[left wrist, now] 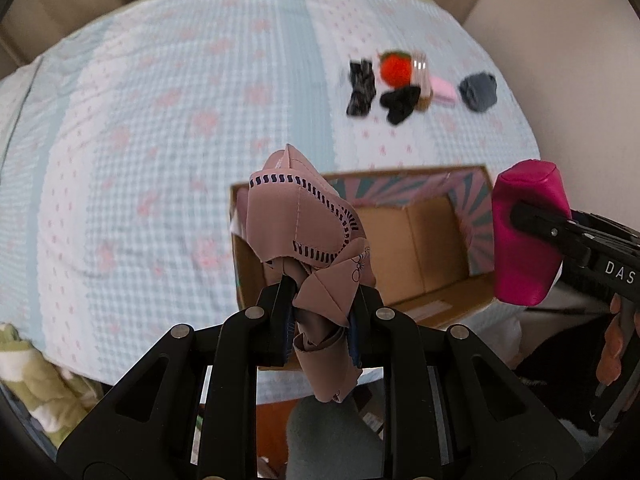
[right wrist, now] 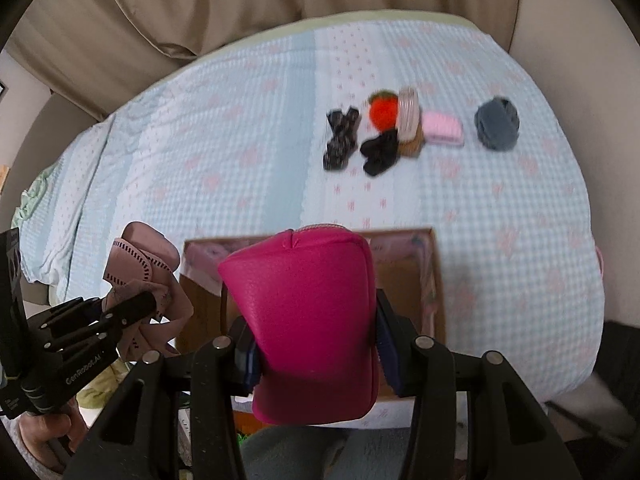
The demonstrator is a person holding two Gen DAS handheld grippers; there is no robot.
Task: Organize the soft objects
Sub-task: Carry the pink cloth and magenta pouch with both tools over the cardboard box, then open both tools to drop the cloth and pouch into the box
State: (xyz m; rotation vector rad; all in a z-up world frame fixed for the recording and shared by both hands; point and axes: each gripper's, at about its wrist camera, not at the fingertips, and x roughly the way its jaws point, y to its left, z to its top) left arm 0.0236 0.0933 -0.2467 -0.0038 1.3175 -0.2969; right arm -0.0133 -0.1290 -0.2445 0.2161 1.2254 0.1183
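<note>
Bed point(left wrist: 140, 120): cardboard box point(left wrist: 420, 240); left gripper point(left wrist: 322, 308) clamps mauve cloth point(left wrist: 304, 220), right gripper point(right wrist: 316, 354) clamps magenta pouch point(right wrist: 308, 320).

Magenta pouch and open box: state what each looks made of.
Magenta pouch: probably padded faux leather or coated fabric; matte, finely grained, with a stitched seam on top. Open box: corrugated cardboard, going by its plain brown inner walls and creased flaps; printed pink-and-teal paper lining.
</note>
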